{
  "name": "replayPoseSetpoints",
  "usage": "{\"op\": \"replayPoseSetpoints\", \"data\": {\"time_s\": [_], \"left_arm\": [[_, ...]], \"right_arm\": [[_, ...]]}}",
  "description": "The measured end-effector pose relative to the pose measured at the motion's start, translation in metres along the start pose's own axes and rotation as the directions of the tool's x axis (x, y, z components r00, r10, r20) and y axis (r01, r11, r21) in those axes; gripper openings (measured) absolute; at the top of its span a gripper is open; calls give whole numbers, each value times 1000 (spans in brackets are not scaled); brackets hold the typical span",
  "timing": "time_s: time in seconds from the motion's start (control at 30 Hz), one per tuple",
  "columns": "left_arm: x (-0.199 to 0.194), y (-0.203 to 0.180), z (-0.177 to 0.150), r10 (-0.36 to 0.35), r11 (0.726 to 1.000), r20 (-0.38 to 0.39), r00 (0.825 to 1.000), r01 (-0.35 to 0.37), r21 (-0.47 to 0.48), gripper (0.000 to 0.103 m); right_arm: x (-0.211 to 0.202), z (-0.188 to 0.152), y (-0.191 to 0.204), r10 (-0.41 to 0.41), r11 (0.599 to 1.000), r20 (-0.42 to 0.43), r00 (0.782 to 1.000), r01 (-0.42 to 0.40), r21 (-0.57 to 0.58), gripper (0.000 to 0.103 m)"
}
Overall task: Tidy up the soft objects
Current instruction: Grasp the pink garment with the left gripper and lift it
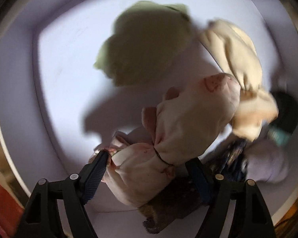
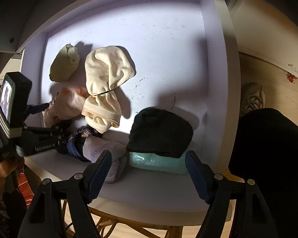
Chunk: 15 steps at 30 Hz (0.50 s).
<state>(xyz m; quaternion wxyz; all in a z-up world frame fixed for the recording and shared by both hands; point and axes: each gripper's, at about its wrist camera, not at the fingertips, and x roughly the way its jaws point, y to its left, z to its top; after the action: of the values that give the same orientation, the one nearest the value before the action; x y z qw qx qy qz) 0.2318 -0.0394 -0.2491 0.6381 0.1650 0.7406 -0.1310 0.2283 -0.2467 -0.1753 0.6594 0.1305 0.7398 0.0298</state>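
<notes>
Left fingers point(image 1: 103, 158): spread wide in the left wrist view, straddling the pink bundle; the left pad looks to touch its frilly edge, the right pad stands beside it; grip unclear through blur.
Left gripper point(image 1: 149, 160): points down into the white drawer point(image 1: 55, 63).
Pink bundle point(image 1: 180, 123): tied at the waist with a dark band, lying between the fingers, partly over a brown fuzzy piece point(image 1: 168, 204).
Green bundle point(image 1: 147, 43): further in on the drawer floor, apart from the pink one, blurred.
Cream bundle point(image 1: 240, 63): to the right, touching the pink bundle's far end.
Right edge: dark and teal items, too blurred to tell.

Right fingers point(image 2: 101, 170): apart in the right wrist view, nothing between the pads.
Right gripper point(image 2: 149, 162): hangs above the drawer's near edge, over the black knit piece.
Black knit piece point(image 2: 161, 130): lies on top of a teal packet point(image 2: 157, 162), near the drawer's right wall.
Cream bundle point(image 2: 107, 79): mid-drawer, banded, touching the pink bundle point(image 2: 69, 103) on its left.
Green bundle point(image 2: 64, 65): at the back left, just beside the cream one.
Lilac sock point(image 2: 101, 148): at the front, against a dark patterned blue item point(image 2: 79, 138).
Left gripper point(image 2: 47, 119): at the left, reaching onto the pink bundle.
Black sleeve point(image 2: 272, 158): outside the drawer, right.
</notes>
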Motion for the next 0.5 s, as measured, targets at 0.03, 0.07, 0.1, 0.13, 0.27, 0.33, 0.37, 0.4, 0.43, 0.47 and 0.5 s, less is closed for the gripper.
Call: {"op": "replayPoseSetpoints", "data": {"time_s": [0.03, 0.07, 0.1, 0.13, 0.27, 0.33, 0.37, 0.4, 0.43, 0.47, 0.5], "left_arm": [[0, 3, 0, -9, 1000, 8, 1000, 10, -22, 77], [-1, 5, 0, -10, 999, 15, 1000, 11, -37, 73], [-1, 6, 1, -4, 999, 19, 1000, 5, -49, 70], [-3, 13, -3, -3, 999, 26, 1000, 5, -53, 66], [-12, 27, -7, -15, 999, 46, 999, 17, -46, 48], [-13, 31, -12, -50, 997, 50, 998, 53, -54, 45], [-13, 32, -13, -60, 996, 48, 997, 63, -62, 43], [-13, 34, -14, -77, 994, 47, 996, 80, -73, 43], [-12, 30, -26, -86, 993, 49, 995, 90, -79, 41], [-11, 26, -40, -98, 991, 50, 994, 102, -89, 40], [-11, 29, -41, -105, 989, 51, 993, 110, -96, 39]], "right_arm": [[0, 0, 2, 0, 1000, 0, 1000, 0, -2, 77], [-1, 1, 3, 0, 1000, 1, 1000, 0, -4, 77], [-1, 1, 5, 1, 1000, 1, 1000, -1, -6, 77], [-1, 1, 6, 1, 1000, 1, 1000, -1, -9, 77], [0, 2, 10, -4, 1000, 0, 1000, 4, -18, 77], [0, 2, 9, -7, 1000, 0, 1000, 7, -15, 77], [1, 2, 8, -8, 1000, -1, 1000, 8, -13, 77], [1, 2, 7, -9, 1000, -2, 1000, 9, -10, 77], [1, 2, 6, -11, 1000, -3, 1000, 11, -7, 77], [1, 2, 5, -12, 1000, -2, 1000, 12, -5, 77], [2, 2, 4, -12, 1000, -2, 1000, 12, -4, 77]]}}
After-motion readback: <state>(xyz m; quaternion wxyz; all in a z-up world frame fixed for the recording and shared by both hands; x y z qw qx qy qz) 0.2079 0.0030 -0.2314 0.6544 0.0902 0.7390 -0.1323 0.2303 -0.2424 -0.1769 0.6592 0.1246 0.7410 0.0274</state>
